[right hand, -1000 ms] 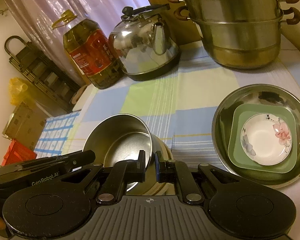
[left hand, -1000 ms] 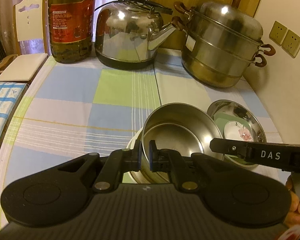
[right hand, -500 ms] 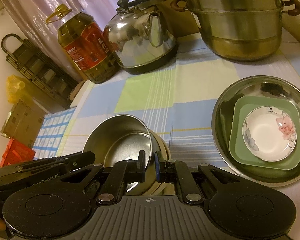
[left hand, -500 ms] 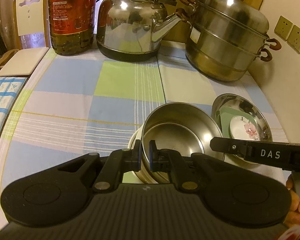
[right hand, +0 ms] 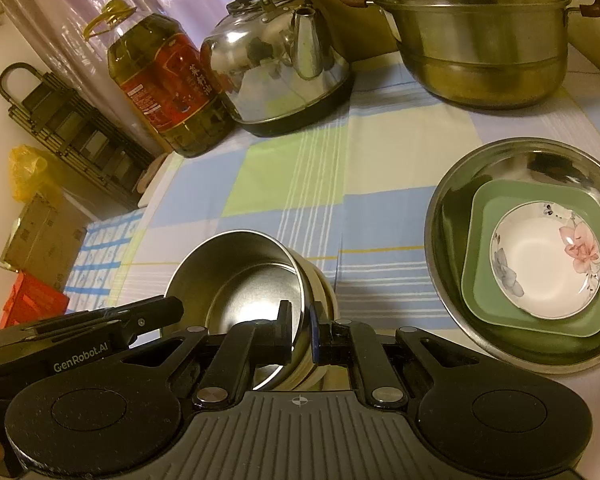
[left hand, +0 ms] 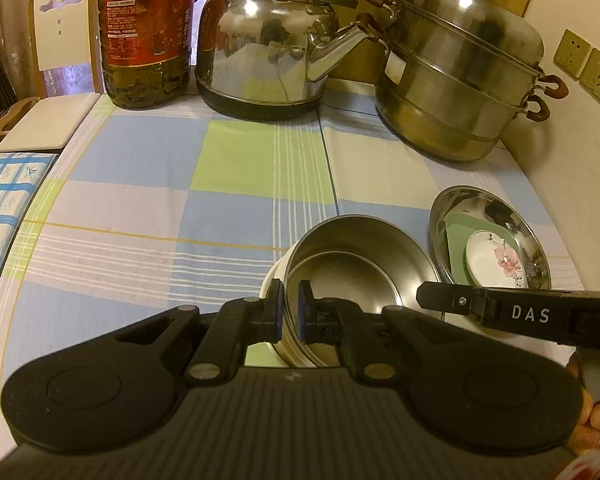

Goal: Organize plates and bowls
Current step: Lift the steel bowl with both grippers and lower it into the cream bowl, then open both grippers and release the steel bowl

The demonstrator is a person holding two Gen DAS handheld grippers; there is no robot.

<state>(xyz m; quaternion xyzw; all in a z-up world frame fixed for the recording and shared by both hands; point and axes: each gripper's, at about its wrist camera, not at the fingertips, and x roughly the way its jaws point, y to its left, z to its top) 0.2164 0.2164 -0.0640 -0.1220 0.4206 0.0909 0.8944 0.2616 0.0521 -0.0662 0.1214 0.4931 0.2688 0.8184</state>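
Both grippers pinch the steel bowl (left hand: 356, 268) by its rim, left gripper (left hand: 289, 312) and right gripper (right hand: 300, 330) on opposite sides; it sits nested in a cream bowl (right hand: 324, 292), just left of the wide steel basin (right hand: 520, 160); uneven lifting could tilt it or drag the cream bowl along; fingers (left hand: 275, 312) level, reaching forward low over the surface (left hand: 240, 168)

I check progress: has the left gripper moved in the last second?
Yes, slightly. The kettle now sits higher and looks larger in its view, so the left gripper edged toward it.
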